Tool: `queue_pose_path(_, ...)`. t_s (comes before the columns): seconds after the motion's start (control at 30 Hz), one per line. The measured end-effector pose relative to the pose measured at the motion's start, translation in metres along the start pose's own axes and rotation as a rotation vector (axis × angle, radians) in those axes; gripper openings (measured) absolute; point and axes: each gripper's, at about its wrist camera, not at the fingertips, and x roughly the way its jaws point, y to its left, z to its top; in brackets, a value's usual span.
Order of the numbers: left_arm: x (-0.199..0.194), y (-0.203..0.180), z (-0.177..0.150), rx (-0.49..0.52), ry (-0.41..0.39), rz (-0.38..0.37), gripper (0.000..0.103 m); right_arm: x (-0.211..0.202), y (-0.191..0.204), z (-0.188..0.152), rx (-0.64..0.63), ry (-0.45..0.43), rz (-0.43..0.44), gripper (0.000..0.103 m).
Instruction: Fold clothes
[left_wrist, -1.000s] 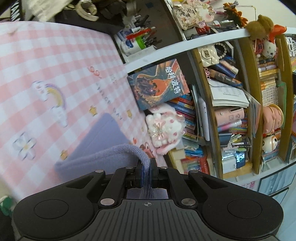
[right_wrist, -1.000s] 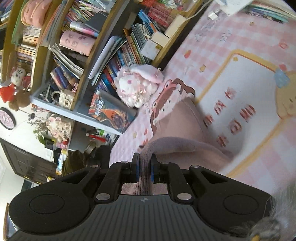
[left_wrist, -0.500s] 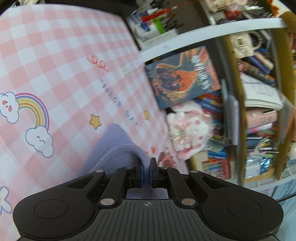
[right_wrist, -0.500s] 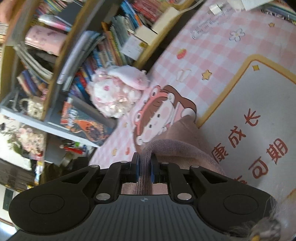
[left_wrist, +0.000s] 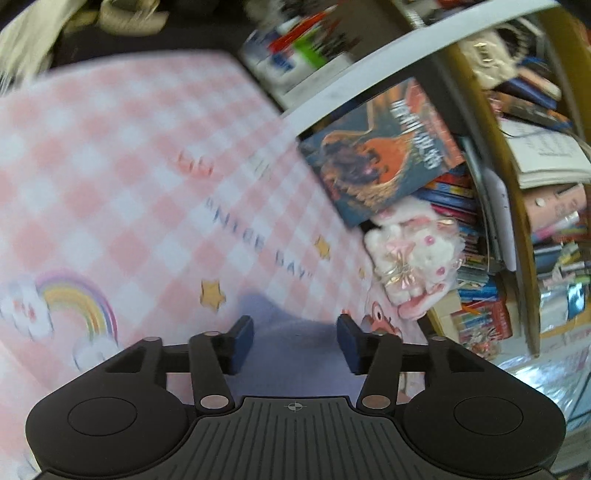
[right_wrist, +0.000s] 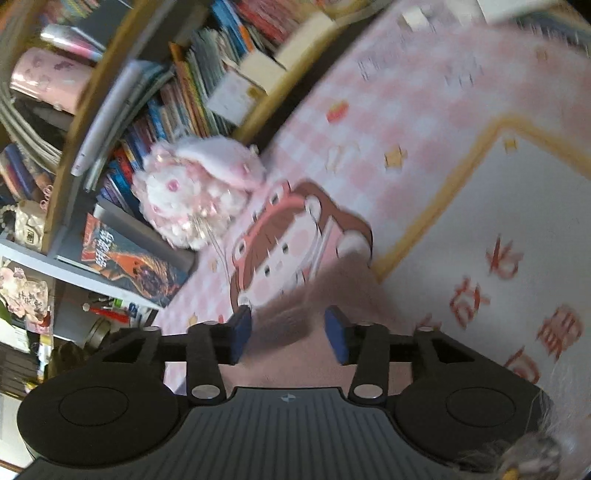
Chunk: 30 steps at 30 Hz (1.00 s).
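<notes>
Both grippers' jaws wide apart over garment (left_wrist: 295, 347) near mat (left_wrist: 129, 184) edge

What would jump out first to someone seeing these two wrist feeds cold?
Probably the pink checked mat with its rainbow print filling the left wrist view, and the garment lying on it between the open fingers of the left gripper. Then the white-and-pink plush toy propped against the crammed bookshelf at the mat's edge, beyond the open right gripper.
</notes>
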Motion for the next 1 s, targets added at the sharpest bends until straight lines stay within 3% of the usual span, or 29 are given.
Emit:
queue_pose_path(0.27,-0.003,-0.016,-0.009,0.221,0.0,0.086,0.051,-0.019,0.007,-0.002,-0.145,-0.059,-0.096,0.05)
queue_pose_path(0.4,0.003,-0.022,-0.017,0.3,0.023,0.12,0.051,-0.02,0.019,-0.016,-0.29,-0.075,-0.166,0.054)
queue_pose_path(0.63,0.006,-0.029,-0.021,0.339,0.013,0.127,0.051,-0.023,0.037,-0.041,-0.544,-0.093,-0.26,0.063)
queue_pose_path(1.0,0.0,-0.041,-0.036,0.312,-0.044,0.164,0.051,-0.008,0.025,-0.042,-0.673,0.001,-0.291,0.063)
